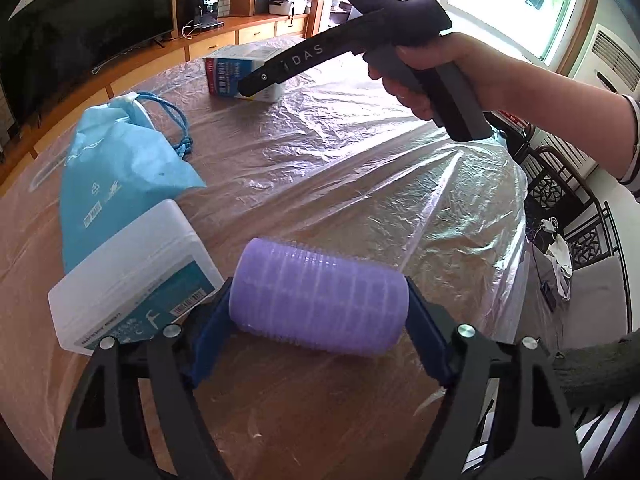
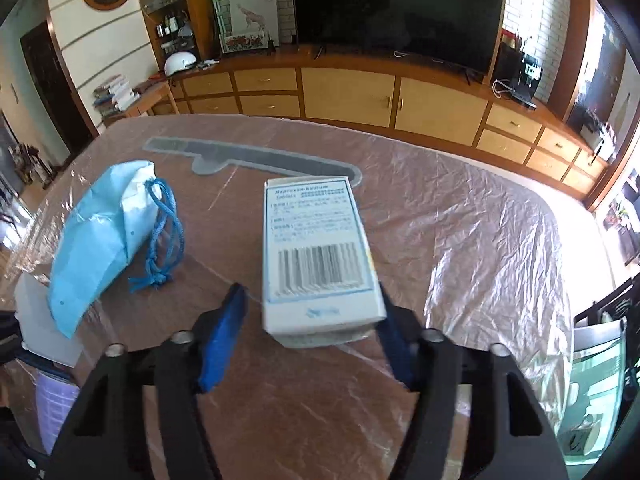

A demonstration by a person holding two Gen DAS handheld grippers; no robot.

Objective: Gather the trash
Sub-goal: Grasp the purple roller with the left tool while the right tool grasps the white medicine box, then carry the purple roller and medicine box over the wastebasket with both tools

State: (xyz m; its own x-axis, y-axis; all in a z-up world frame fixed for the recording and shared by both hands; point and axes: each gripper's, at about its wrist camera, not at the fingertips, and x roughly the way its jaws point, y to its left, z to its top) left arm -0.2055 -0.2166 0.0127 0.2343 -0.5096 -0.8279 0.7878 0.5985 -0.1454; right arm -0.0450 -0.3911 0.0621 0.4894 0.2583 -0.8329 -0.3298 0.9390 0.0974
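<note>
My left gripper (image 1: pixel 320 320) is shut on a purple hair roller (image 1: pixel 320 298), holding it by its two ends just above the table. A white medicine box (image 2: pixel 318 256) lies on the table between the blue pads of my right gripper (image 2: pixel 310 336). The right pad (image 2: pixel 394 346) is at the box's side and the left pad (image 2: pixel 222 340) stands apart, so the jaws are open around it. In the left wrist view the right gripper (image 1: pixel 256 88) reaches down onto the same box (image 1: pixel 244 70) at the far side. A blue drawstring bag (image 1: pixel 116 184) lies at the left, also in the right wrist view (image 2: pixel 104 240).
A translucent plastic case (image 1: pixel 132 276) with a teal label lies beside the roller. Crinkled clear plastic sheet (image 1: pixel 360 160) covers the table. A grey flat strip (image 2: pixel 256 158) lies at the far side. A cabinet with a TV (image 2: pixel 396 12) stands beyond; dark chairs (image 1: pixel 568 200) at the right edge.
</note>
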